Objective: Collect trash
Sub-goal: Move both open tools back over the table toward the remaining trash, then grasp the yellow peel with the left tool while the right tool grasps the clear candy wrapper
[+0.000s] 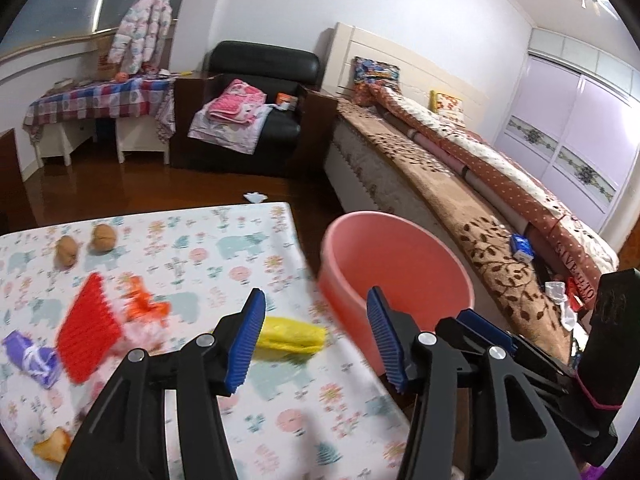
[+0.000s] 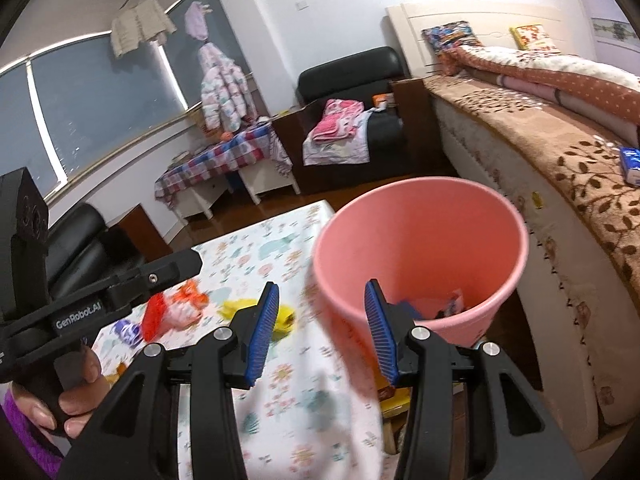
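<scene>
A pink bin (image 1: 400,264) stands just past the right edge of the floral-cloth table (image 1: 248,240). Scraps lie in its bottom (image 2: 452,304). On the cloth lie a yellow wrapper (image 1: 290,336), a red ridged piece (image 1: 88,336), an orange wrapper (image 1: 144,300), a purple wrapper (image 1: 32,356) and two brown nuts (image 1: 104,238). My left gripper (image 1: 316,291) is open and holds nothing; it hangs over the table's right edge, with the yellow wrapper just beyond its left finger. My right gripper (image 2: 322,285) is open in front of the bin's near wall, and nothing is pinched.
A bed (image 1: 460,184) with a brown blanket runs along the right, close behind the bin. A black armchair (image 1: 260,92) with pink cloths and a checked side table (image 1: 100,100) stand at the far wall. A white scrap (image 1: 256,197) lies on the wooden floor.
</scene>
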`<state>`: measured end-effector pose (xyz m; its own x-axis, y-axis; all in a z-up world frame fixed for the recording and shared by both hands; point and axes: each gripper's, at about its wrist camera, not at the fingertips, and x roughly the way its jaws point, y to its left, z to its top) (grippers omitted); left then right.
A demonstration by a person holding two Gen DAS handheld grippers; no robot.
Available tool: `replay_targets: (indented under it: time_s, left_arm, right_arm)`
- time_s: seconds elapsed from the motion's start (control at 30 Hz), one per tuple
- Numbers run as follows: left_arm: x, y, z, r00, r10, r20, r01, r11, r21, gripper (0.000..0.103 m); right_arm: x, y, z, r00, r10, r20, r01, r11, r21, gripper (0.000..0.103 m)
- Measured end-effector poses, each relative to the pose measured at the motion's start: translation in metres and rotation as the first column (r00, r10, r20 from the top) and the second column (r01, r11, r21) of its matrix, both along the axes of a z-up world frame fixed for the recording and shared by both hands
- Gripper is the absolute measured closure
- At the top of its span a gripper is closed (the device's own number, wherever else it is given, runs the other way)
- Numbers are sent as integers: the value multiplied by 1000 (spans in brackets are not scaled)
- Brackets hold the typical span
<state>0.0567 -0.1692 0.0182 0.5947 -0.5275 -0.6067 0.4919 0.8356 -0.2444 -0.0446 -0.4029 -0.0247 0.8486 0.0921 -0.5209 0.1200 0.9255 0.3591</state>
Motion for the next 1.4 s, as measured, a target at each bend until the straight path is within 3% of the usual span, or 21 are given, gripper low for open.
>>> replay_targets:
  time_s: [0.47,0.67,0.83,1.03,1.27,1.33,1.4]
  left_arm:
    - [-21,124,-9,980,196,29,-198,978,63,51]
    - [-35,185,-22,950,309,43,-312,940,134,51]
    - [-45,224,-35,922,387,9,-383,910,161,51]
    - [-54,244,-59,903,428,-52,-412,892,188,51]
    - [-48,236,-77,909,394,-133,-367,911,190,51]
    - [-45,235,-82,908,391,-154,-362,914,186,55]
    - [-41,232,-87,908,380,-177,-349,919,181,66]
  right_arm:
    - [3,60,-12,985,159,-62,-160,987,-10,58]
    - [6,81,-16,967,240,-82,-242,970,-19,58]
    - [9,103,-18,945,312,-100,-317,948,-40,58]
    - [12,120,-21,923,363,-124,-371,928,-43,58]
    - [13,132,-21,911,389,-139,-400,914,-62,58]
    - [14,134,-21,908,393,-144,-404,912,-63,58]
    - [14,135,-22,906,396,-148,-408,911,-63,58]
